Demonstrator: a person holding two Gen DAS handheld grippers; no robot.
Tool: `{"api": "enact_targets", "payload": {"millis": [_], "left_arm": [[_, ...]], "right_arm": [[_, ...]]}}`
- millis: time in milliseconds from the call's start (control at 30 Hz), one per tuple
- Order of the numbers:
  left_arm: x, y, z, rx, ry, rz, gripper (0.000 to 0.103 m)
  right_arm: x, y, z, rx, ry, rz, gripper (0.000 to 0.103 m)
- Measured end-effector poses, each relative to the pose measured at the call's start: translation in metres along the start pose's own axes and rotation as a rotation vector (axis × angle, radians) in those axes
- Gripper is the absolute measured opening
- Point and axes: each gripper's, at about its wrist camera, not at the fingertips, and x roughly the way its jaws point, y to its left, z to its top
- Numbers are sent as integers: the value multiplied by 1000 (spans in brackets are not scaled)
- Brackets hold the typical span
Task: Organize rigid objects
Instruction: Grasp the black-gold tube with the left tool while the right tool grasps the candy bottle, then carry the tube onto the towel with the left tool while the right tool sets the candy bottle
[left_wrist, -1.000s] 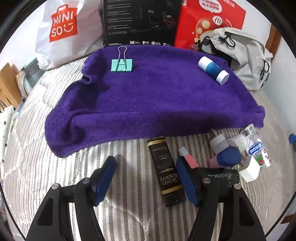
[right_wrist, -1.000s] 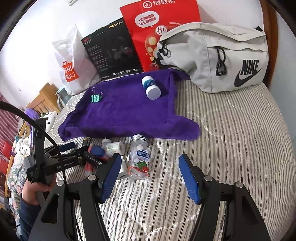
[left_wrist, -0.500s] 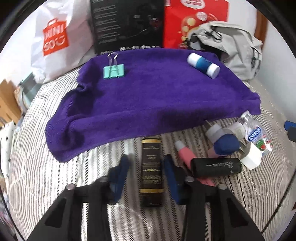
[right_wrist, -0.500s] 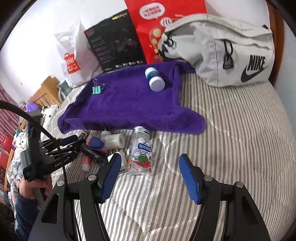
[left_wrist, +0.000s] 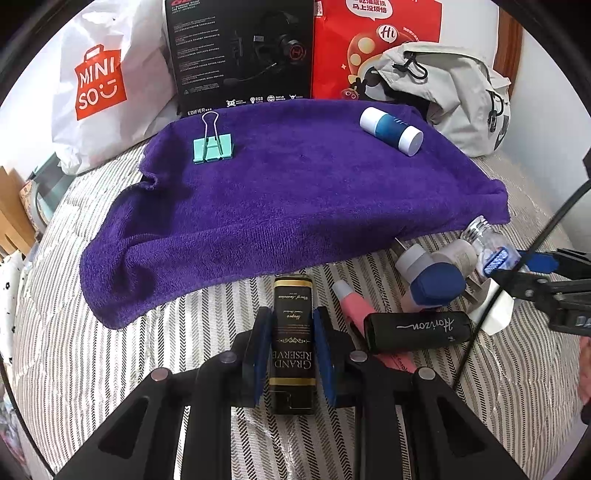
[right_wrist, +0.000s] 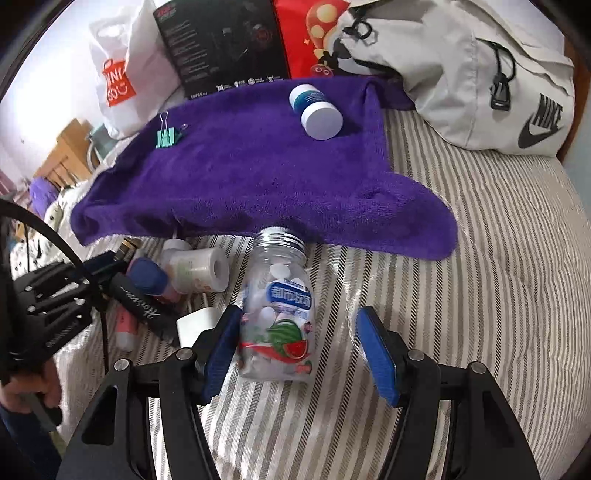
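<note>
In the left wrist view my left gripper (left_wrist: 293, 332) is shut on a black and gold box (left_wrist: 293, 325) marked GRAND RESERVE, lying on the striped bedcover just before the purple towel (left_wrist: 295, 192). A teal binder clip (left_wrist: 213, 147) and a blue-and-white jar (left_wrist: 391, 131) rest on the towel. In the right wrist view my right gripper (right_wrist: 297, 332) is open, its fingers on either side of a lying clear candy bottle (right_wrist: 277, 314). The left finger (right_wrist: 221, 339) is against the bottle and the right one stands apart from it.
Right of the box lie a black Horizon tube (left_wrist: 417, 330), a pink tube (left_wrist: 349, 301), a blue-capped bottle (left_wrist: 436, 284) and a white roll (right_wrist: 199, 273). Behind the towel stand a Miniso bag (left_wrist: 99, 88), a black carton (left_wrist: 240, 55), a red bag (left_wrist: 373, 40) and a grey Nike bag (right_wrist: 480, 74).
My left gripper moved forward over the black box and shut on it. The right gripper advanced until the candy bottle lay between its open fingers.
</note>
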Motion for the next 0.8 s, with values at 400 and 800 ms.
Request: {"api": "enact_targets", "payload": {"millis": [400, 800], "left_arm": [[-4, 5, -5, 18, 8, -10, 23], [-4, 0, -6, 21, -14, 16, 23]], "right_arm": [[-16, -22, -18, -57, 25, -37, 40], [-16, -16, -26, -97, -13, -72, 41]]}}
